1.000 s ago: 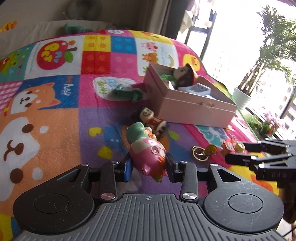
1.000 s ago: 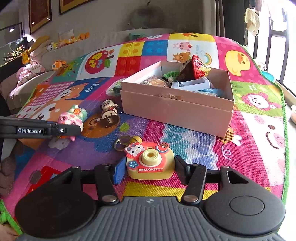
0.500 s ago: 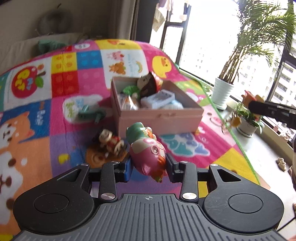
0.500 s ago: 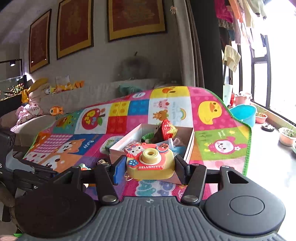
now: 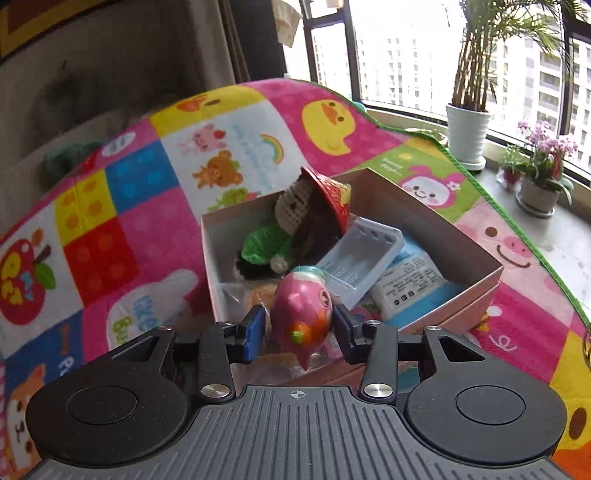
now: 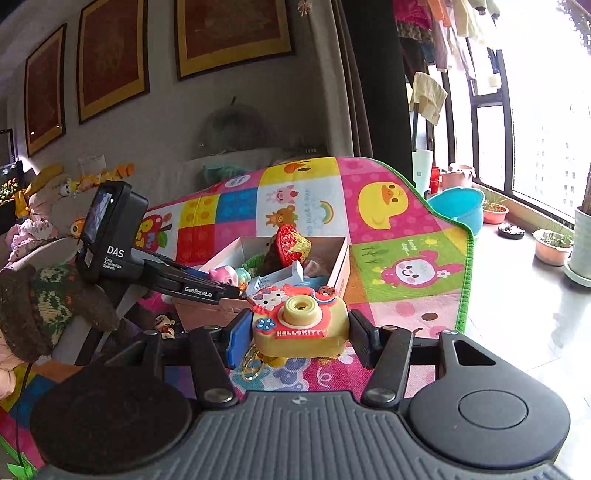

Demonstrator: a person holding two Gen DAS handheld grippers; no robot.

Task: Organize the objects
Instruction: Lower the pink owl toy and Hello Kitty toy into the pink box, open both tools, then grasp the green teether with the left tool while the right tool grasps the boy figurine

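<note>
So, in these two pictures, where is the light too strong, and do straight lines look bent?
Left wrist view: the window is overexposed, the box is evenly lit. Right wrist view: the window is blown out, the wall frames bow from fisheye distortion, and the mat edge curves.

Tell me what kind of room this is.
Most likely a home living room used as a play area: a cartoon patchwork play mat covers the surface, framed pictures hang on the wall, and potted plants line a big window facing apartment blocks. A pink box holds toys.
</note>
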